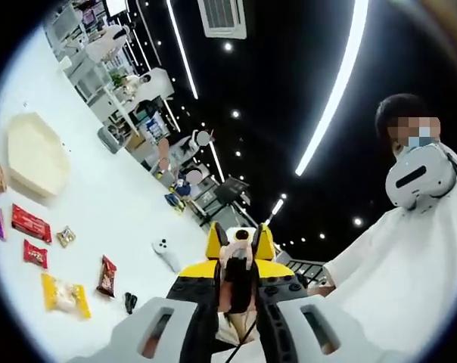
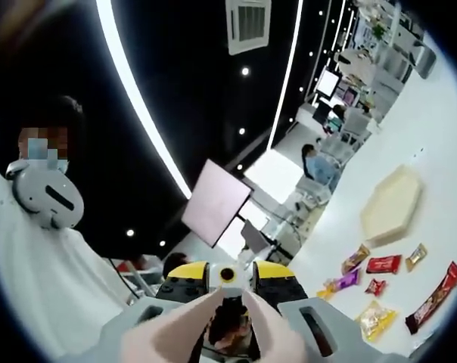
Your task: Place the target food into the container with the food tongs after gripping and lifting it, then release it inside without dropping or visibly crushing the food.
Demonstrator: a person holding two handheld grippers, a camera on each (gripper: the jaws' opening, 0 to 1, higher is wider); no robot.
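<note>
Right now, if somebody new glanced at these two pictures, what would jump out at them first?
Probably the scatter of bright snack packets lying on the white table, with a pale six-sided tray beyond them near the table's edge. Next, a person in white with a grey headset stands close at the side of the left gripper view. Long strip lights cut across the dark ceiling, which sits tilted in both views.

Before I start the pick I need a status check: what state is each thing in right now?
Container: empty, lying flat on the table.
Snack packets: lying loose on the table, all outside the container.
Left tongs: raised off the table, open or shut unclear.
Right tongs: raised off the table, open or shut unclear.
</note>
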